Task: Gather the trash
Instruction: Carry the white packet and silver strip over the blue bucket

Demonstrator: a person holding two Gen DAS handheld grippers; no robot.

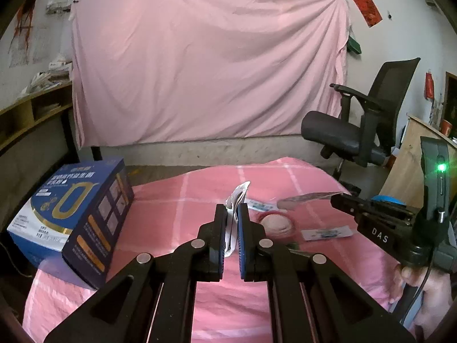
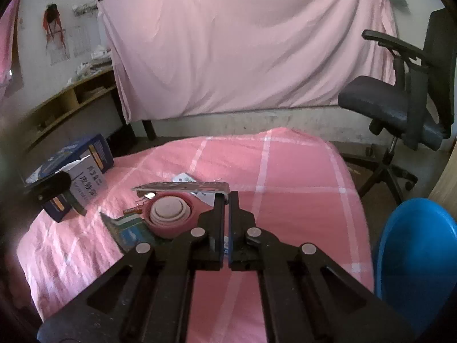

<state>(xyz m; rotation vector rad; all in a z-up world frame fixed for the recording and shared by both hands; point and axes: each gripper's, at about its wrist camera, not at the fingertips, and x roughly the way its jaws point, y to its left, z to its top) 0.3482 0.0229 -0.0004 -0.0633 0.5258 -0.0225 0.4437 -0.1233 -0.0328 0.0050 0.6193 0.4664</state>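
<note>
Left hand-held gripper (image 1: pixel 231 208) pinches white wrapper (image 1: pixel 238 193) upright, long axis vertical.

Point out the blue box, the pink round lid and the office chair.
blue box (image 1: pixel 82 217), left wrist view, on its dark side panel.
pink round lid (image 2: pixel 170 210), right wrist view, on its pale centre.
office chair (image 1: pixel 331 131), left wrist view, on its seat.

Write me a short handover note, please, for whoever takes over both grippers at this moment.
Left gripper: shut on a white paper wrapper, lifted off the pink cloth.
Right gripper: shut on the end of a flat silvery packet, held above the cloth.
On the cloth: pink round lid, a green-blue packet beside it, small white packets, blue box at the left edge.
Done: two pieces picked up. Left: bin both, then collect the rest.
</note>
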